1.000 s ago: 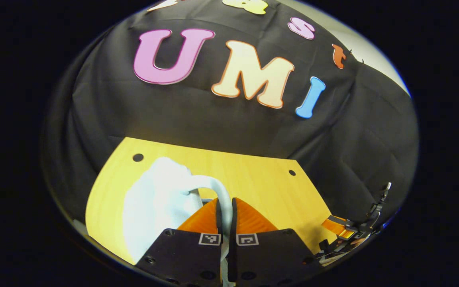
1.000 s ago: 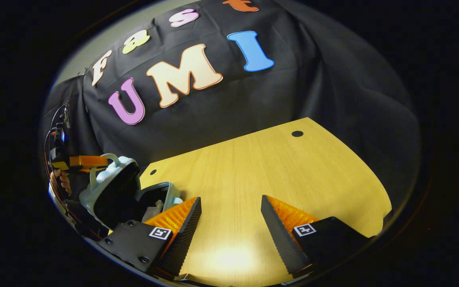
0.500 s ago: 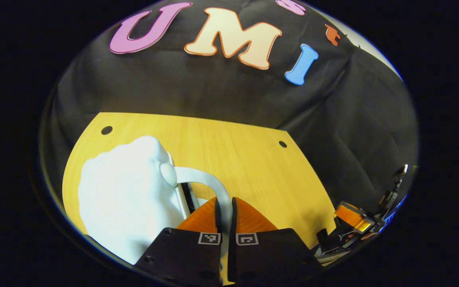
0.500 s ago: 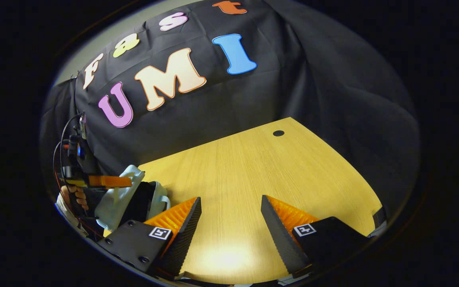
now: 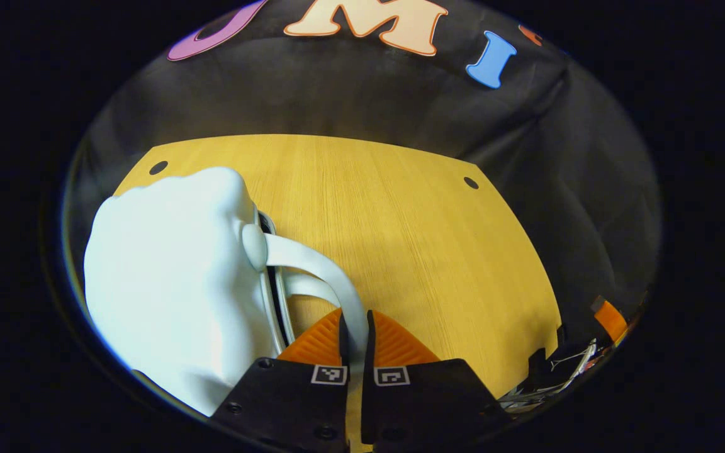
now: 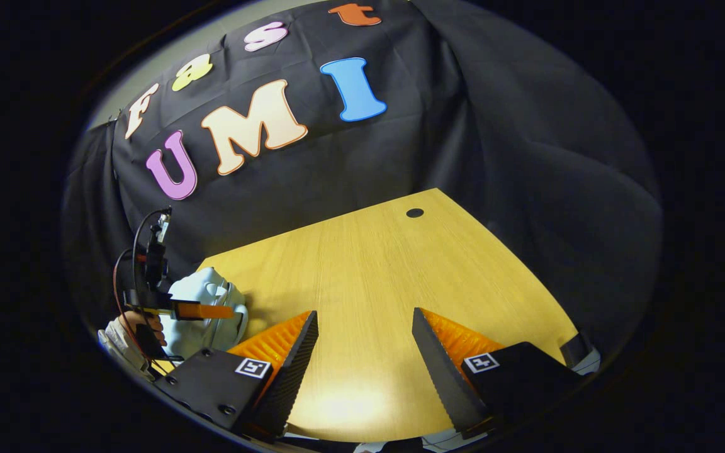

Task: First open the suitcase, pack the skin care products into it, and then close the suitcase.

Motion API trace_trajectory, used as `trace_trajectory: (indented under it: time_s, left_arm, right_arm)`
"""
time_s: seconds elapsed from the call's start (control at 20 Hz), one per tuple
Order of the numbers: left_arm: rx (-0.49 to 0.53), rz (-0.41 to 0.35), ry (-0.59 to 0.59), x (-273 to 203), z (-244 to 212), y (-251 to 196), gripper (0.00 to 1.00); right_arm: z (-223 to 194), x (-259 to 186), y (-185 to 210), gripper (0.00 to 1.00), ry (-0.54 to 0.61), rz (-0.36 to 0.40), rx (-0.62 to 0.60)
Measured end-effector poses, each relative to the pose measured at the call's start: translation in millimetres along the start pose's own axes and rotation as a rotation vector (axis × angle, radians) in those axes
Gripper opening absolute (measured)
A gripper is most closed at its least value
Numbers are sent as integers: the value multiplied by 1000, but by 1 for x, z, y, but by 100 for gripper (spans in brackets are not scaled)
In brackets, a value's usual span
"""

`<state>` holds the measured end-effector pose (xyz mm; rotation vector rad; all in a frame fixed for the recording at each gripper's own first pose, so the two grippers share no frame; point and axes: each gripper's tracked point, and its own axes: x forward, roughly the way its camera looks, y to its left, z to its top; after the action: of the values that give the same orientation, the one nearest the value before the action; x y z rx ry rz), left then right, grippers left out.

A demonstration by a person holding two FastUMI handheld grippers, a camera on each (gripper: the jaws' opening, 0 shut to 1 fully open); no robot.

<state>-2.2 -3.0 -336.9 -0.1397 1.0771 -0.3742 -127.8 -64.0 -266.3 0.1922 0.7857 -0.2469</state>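
On the table (image 5: pixel 400 226), left gripper (image 5: pixel 354 324) pinches the suitcase (image 5: pixel 167 277) handle (image 5: pixel 318 267); lower lid slow & square till seam shuts, right gripper (image 6: pixel 362 352) spread, idle.

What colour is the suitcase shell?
The suitcase shell is a plain pale blue, almost white, with no pattern. It shows best in the left gripper view.

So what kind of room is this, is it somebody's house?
Probably not a home: it looks like a recording booth. A black cloth wall hangs behind a bare wooden table, where the left gripper holds a small suitcase's handle.
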Motion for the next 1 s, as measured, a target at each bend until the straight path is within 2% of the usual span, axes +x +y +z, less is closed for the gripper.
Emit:
trace_trajectory:
  time_s: [0.15, 0.2, 0.25, 0.4, 0.45, 0.6, 0.75, 1.0]
  left_arm:
    - [8, 115, -86, 7, 8, 9, 11]
    - [13, 139, -144, 5, 17, 5, 13]
    - [27, 166, -203, -1, 27, 0, 30]
    - [101, 257, -393, -41, 58, -14, 80]
    - [112, 277, -462, -58, 70, -22, 95]
    - [128, 317, -656, -126, 98, -51, 95]
    - [157, 338, -810, -196, 109, -74, 95]
    - [230, 301, -932, -264, 109, -96, 94]
  right_arm:
    - [11, -4, -12, 95, -17, 9, -25]
    - [15, -6, -14, 91, -26, 23, -37]
    - [19, -6, -13, 96, -33, 39, -50]
    - [36, -6, 1, 91, -64, 108, -74]
    - [43, -7, 8, 97, -80, 128, -81]
    - [69, -15, 36, 99, -166, 192, -105]
    - [103, -38, 70, 99, -301, 224, -114]
    - [159, -106, 117, 98, -585, 220, -187]
